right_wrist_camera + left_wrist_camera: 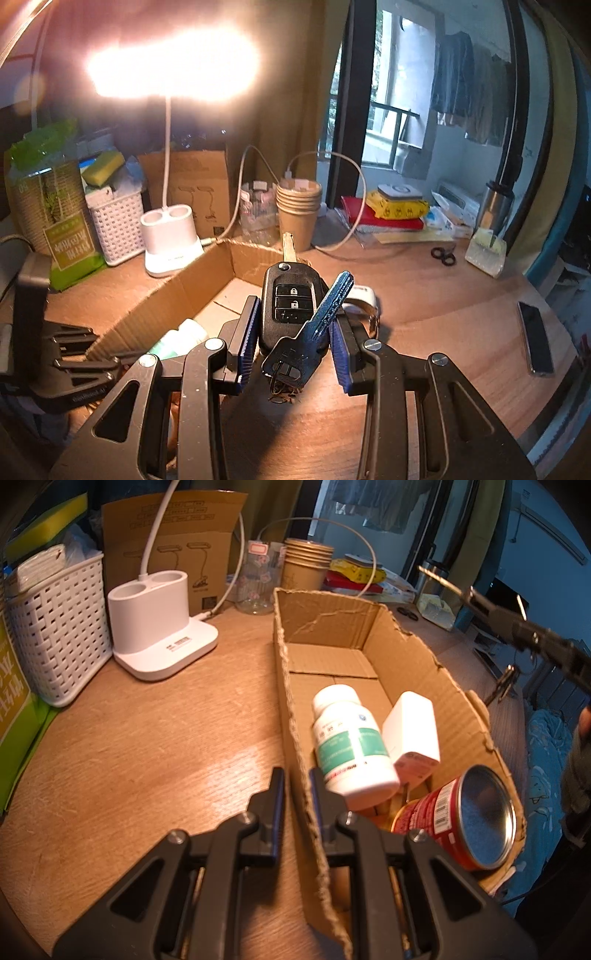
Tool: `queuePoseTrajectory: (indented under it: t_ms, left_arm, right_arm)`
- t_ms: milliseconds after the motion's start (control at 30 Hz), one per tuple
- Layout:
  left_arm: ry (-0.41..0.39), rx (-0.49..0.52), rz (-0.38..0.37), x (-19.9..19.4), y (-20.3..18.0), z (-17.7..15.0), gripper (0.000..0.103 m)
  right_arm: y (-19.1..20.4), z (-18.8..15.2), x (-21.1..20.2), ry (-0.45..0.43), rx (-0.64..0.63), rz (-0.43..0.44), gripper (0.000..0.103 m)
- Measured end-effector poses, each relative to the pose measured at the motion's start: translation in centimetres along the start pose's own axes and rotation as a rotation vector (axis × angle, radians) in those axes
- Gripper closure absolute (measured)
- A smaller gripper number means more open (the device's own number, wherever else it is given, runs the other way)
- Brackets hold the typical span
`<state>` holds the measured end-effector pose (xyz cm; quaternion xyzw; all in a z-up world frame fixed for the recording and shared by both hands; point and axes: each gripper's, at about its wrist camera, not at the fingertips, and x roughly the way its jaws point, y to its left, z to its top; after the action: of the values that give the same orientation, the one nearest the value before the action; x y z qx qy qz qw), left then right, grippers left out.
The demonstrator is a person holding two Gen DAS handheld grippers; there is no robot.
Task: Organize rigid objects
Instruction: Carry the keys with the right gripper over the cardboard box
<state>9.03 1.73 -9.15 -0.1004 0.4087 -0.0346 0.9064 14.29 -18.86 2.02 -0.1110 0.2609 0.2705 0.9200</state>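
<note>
A torn cardboard box point(417, 672) lies on the wooden desk. In it are a white pill bottle point(349, 744), a white charger point(412, 734) and a red tin can point(465, 818) on its side. My left gripper point(297, 779) is shut on the box's near left wall. My right gripper point(295, 317) is shut on a black car key fob point(290, 299) with a blue key point(325, 310) hanging across it, held above the box's right side point(207, 280). In the left wrist view it shows at upper right point(480, 602).
A white lamp base point(159, 627), a white basket point(59, 627), stacked paper cups point(304, 566) and a glass point(260, 579) stand at the back. Scissors point(443, 255), a phone point(535, 338) and books point(384, 214) lie to the right.
</note>
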Motion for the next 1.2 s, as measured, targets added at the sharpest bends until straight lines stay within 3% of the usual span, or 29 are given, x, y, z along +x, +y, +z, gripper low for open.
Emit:
queuePoseTrajectory:
  t_ms: [600,1200]
  left_arm:
    - [0.0,0.0,0.0,0.0,0.0,0.0,0.089]
    - [0.0,0.0,0.0,0.0,0.0,0.0,0.089]
  right_arm:
    - [3.2,3.5,0.3,-0.063,-0.068,0.063,0.065]
    - [4.8,2.4,5.6,0.035,-0.079,0.131,0.065]
